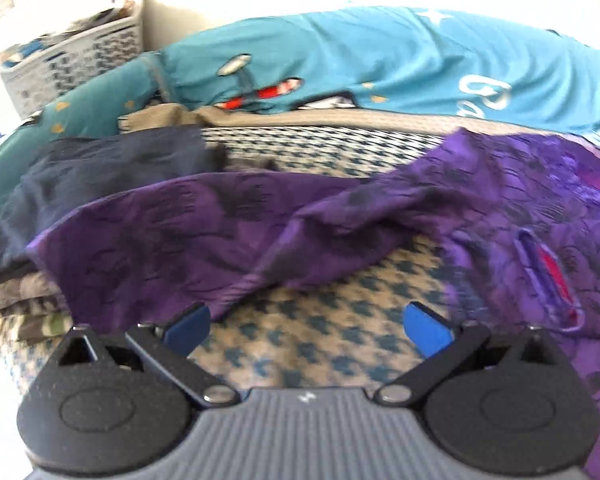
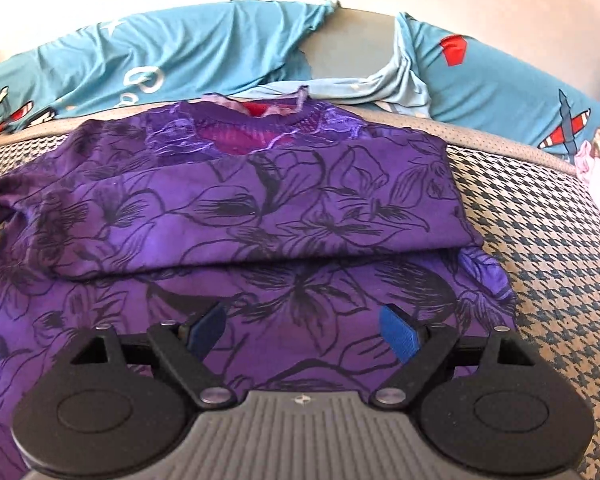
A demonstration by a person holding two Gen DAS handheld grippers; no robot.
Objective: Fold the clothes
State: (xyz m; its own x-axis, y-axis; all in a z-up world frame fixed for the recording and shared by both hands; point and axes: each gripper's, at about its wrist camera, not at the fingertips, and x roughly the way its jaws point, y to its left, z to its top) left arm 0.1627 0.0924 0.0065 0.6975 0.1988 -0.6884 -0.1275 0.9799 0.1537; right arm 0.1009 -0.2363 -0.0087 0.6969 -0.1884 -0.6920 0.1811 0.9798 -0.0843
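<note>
We work over a bed with a houndstooth cover [image 2: 548, 240], teal pillows [image 2: 160, 56] along its far edge and a laundry basket [image 1: 72, 64] off to the far left. The purple floral shirt [image 2: 260, 200] lies in the middle of the cover, neckline [image 2: 252, 128] away from us; in the right wrist view 1 side, sleeve included, is laid across the body, leaving a straight edge on the right. In the left wrist view the other sleeve [image 1: 188, 224] trails out rumpled toward a stack of darker folded clothes [image 1: 32, 304] at the left. We judge the step in hand to be folding that loose sleeve in to match. To do it well we would pinch near the cuff and the shoulder seam, lift just clear of the cover, carry it across so the new edge runs parallel to the 1st fold, then smooth out the creases before halving the length. The left gripper [image 1: 308, 324] hovers near the sleeve with its 2 blue pads spread wide, nothing between them but bare cover. The right gripper [image 2: 304, 332] hangs above the lower body of the shirt, jaws also spread and holding nothing; whether it grazes the cloth we cannot tell.
</note>
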